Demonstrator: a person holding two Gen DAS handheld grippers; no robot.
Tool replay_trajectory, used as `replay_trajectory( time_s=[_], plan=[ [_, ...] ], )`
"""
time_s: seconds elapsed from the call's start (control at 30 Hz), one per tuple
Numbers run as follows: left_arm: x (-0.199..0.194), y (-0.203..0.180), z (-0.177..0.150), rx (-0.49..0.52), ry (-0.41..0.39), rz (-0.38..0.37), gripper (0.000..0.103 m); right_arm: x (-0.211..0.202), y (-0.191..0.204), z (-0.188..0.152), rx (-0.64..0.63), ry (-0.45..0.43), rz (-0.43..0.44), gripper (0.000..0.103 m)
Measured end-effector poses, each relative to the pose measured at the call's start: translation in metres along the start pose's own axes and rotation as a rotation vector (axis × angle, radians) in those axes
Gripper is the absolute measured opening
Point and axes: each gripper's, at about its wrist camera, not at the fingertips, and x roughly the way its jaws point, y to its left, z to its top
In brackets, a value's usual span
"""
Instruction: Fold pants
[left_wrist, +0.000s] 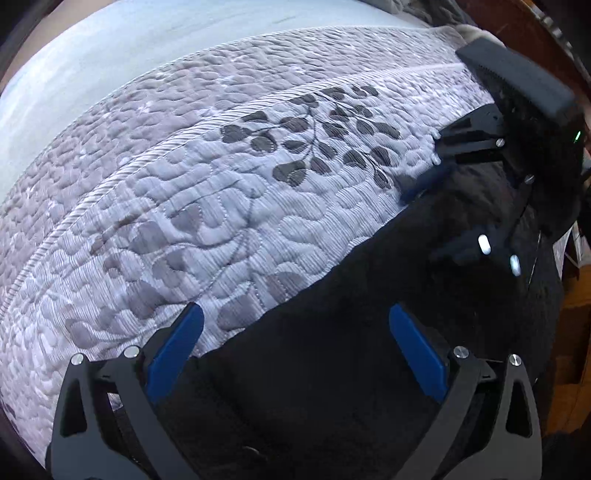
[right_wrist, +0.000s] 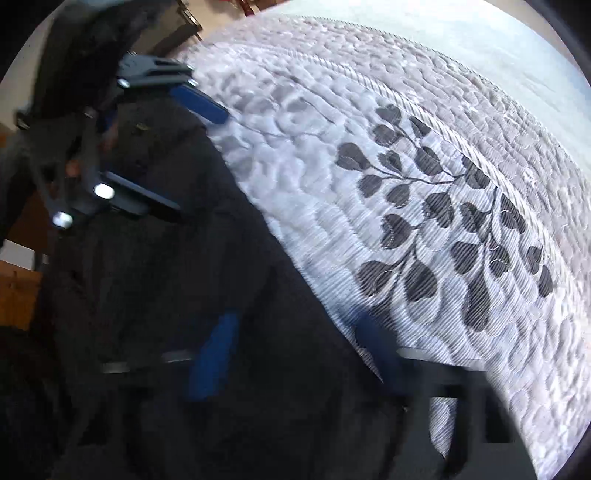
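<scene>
Pants (left_wrist: 332, 369), one dark pair, lie on one quilted mattress (left_wrist: 184, 206) with grey leaf prints, near its edge. Nothing lies on top of them. Left gripper (left_wrist: 295, 347) stands wide open over their edge, its blue pads holding nothing; right gripper (right_wrist: 295, 354) is partly open over the cloth edge, too blurred to tell if it grips.

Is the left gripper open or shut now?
Open. The left gripper has its blue fingers wide apart above the edge of the dark pants; nothing is clamped.
</scene>
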Motion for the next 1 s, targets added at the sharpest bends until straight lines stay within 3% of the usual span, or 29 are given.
replay_trajectory(
  time_s=[0.1, 0.2, 0.43, 0.73, 0.77, 0.8, 0.93, 1.0],
  plan=[
    [0.004, -0.007, 0.006, 0.016, -0.001, -0.018, 0.1, -0.007, 0.009, -0.011, -0.033, -0.007, -0.023, 0.018],
    [0.003, -0.017, 0.012, 0.054, 0.002, -0.063, 0.1, -0.017, 0.026, -0.018, -0.072, -0.046, -0.057, 0.009],
    [-0.003, -0.033, 0.027, 0.194, 0.0, -0.16, 0.1, -0.058, 0.049, -0.035, -0.105, -0.199, -0.101, 0.008],
    [0.008, -0.045, 0.017, 0.258, 0.08, -0.303, 0.098, -0.081, 0.058, -0.043, -0.095, -0.273, -0.119, 0.008],
    [0.01, -0.045, 0.015, 0.26, 0.084, -0.293, 0.09, -0.082, 0.06, -0.044, -0.089, -0.278, -0.12, 0.008],
    [0.011, -0.046, 0.012, 0.263, 0.091, -0.258, 0.072, -0.083, 0.061, -0.045, -0.08, -0.289, -0.121, 0.008],
    [0.004, -0.04, 0.004, 0.215, 0.096, -0.258, 0.047, -0.081, 0.067, -0.051, -0.054, -0.306, -0.151, 0.008],
    [-0.009, -0.043, -0.004, 0.215, 0.074, -0.252, 0.028, -0.081, 0.07, -0.054, -0.033, -0.329, -0.166, 0.008]
  ],
)
